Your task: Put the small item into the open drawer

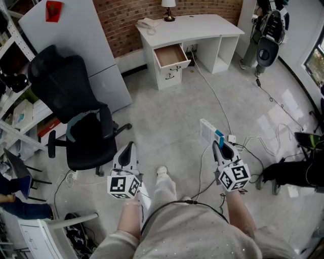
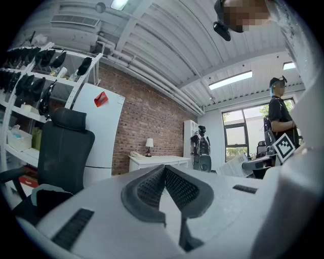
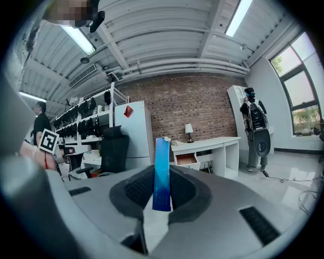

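Carrying step: right tool (image 1: 216,145) pinches what looks like a slim blue box (image 3: 162,164); left tool (image 2: 164,174) is pressed together, empty. Next, approach the far open drawer (image 1: 171,54)

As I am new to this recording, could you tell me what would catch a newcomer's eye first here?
The slim blue-and-white packet clamped in the right hand-held gripper stands out first, low on the right of the head view. Ahead, the white desk against the red brick wall has its upper drawer pulled open, and a black office chair stands to the left.
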Available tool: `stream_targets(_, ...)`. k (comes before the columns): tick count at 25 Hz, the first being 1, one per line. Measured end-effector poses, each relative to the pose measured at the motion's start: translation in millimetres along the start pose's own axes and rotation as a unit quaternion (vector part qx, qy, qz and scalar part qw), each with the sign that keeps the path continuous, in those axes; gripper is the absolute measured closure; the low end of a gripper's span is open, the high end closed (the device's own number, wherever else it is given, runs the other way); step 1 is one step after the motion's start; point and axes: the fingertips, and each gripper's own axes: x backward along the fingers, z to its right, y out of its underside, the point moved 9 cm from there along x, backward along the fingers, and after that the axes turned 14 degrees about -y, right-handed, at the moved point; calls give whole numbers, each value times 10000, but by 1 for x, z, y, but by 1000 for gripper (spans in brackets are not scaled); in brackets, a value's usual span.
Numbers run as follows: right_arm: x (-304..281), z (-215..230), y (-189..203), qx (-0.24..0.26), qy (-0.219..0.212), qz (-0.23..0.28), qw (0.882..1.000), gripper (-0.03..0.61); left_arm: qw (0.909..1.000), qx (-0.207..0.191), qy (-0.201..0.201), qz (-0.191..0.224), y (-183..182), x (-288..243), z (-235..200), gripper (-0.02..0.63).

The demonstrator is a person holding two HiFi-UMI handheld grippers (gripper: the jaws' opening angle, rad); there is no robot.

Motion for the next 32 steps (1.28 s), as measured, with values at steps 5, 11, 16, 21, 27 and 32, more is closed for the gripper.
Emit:
stream_targets(5, -27, 10, -6, 21, -15, -26, 10000, 509, 10000, 12, -33, 1, -2, -29, -8, 607)
stream_targets(11, -54, 26, -9, -27, 65, -69, 10000, 509, 10000, -33, -50, -80, 0, -64, -15, 607)
stream_targets(16, -74, 43, -7, -130, 213, -84, 9997, 509, 9998, -133, -39, -125, -1, -97, -21, 608)
stream_targets(21, -99, 60, -7, -233, 309, -149, 9991, 508, 9998, -90, 13, -199, 0, -129, -29, 609)
stream_targets(27, -126, 79, -18, -349, 499, -162, 9980, 506, 9992, -62, 242, -318, -5, -177, -36, 609)
stream_targets(32, -153, 89, -21, -494, 694, -137, 9963, 506, 9986, -38, 393, -358, -6, -215, -50, 608)
